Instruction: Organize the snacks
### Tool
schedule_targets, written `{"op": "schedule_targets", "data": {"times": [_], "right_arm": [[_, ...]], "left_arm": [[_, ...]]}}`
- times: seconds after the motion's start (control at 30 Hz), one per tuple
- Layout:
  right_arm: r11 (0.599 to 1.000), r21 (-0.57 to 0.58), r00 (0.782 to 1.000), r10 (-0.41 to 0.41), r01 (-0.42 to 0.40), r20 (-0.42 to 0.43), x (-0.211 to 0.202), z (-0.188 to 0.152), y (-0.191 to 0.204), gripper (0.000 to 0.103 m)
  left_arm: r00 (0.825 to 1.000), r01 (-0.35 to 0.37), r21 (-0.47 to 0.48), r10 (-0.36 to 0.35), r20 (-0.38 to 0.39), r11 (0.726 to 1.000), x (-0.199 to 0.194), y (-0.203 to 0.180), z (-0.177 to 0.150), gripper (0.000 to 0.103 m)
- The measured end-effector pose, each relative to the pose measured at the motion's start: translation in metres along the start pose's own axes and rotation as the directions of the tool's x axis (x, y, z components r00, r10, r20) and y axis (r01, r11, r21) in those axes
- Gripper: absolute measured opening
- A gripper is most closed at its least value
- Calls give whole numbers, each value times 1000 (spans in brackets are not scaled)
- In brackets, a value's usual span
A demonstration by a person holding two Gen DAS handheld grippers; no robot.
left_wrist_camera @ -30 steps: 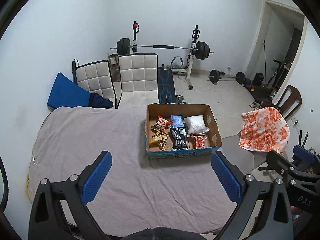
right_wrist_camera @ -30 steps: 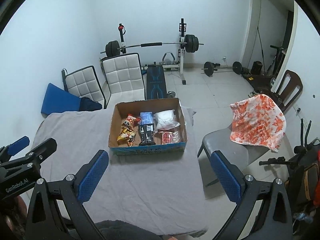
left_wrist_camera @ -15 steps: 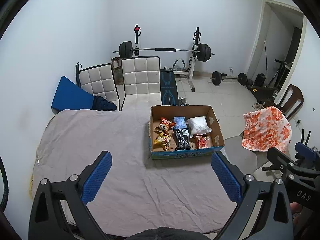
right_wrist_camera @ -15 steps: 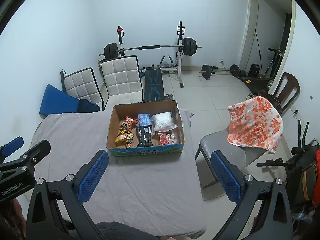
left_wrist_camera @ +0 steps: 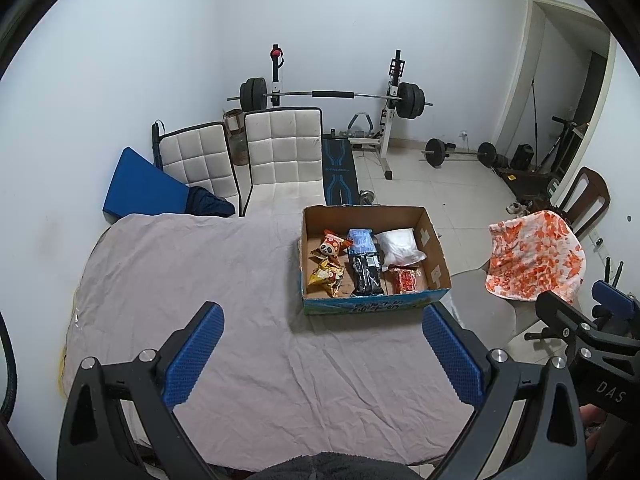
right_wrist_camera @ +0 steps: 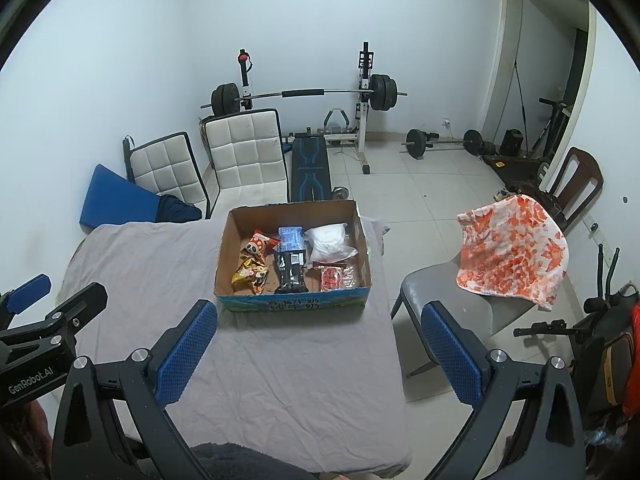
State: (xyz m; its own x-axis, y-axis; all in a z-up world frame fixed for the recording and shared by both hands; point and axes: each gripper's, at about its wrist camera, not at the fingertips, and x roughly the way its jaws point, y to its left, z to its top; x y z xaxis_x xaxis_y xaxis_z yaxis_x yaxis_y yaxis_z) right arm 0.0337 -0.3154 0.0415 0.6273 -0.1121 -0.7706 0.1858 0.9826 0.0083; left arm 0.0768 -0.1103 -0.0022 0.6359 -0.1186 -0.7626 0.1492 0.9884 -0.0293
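An open cardboard box (left_wrist_camera: 434, 252) (right_wrist_camera: 228, 248) stands on the grey-covered table (left_wrist_camera: 192, 280) (right_wrist_camera: 152, 256). Inside lie a panda snack bag (left_wrist_camera: 333, 243) (right_wrist_camera: 259, 245), a yellow bag (left_wrist_camera: 327, 276) (right_wrist_camera: 249, 273), a blue packet (left_wrist_camera: 361, 240) (right_wrist_camera: 290, 237), a black packet (left_wrist_camera: 366, 275) (right_wrist_camera: 291, 272), a white bag (left_wrist_camera: 398, 245) (right_wrist_camera: 330, 242) and a red packet (left_wrist_camera: 406, 280) (right_wrist_camera: 336, 278). My left gripper (left_wrist_camera: 322, 354) and my right gripper (right_wrist_camera: 318, 354) both hang open and empty over the table's near part, well short of the box.
Two white padded chairs (left_wrist_camera: 280, 152) and a blue cushion (left_wrist_camera: 140, 190) stand behind the table. A grey chair with an orange-patterned cloth (right_wrist_camera: 512, 252) sits to the right. A barbell rack (right_wrist_camera: 304, 94) and weights fill the far floor.
Both grippers have drawn back and risen a little, so the box looks smaller and farther. The jaws stay wide and nothing was picked up.
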Motion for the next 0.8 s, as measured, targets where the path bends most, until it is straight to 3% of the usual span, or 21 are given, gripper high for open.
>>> {"op": "schedule_targets", "data": {"times": [0.8], "right_arm": [[1000,-11,1000,8,-8,-12,17,0,-6,103]], "left_arm": [[1000,11,-8,-11,-23,1000,7,-9,-5,102]]}}
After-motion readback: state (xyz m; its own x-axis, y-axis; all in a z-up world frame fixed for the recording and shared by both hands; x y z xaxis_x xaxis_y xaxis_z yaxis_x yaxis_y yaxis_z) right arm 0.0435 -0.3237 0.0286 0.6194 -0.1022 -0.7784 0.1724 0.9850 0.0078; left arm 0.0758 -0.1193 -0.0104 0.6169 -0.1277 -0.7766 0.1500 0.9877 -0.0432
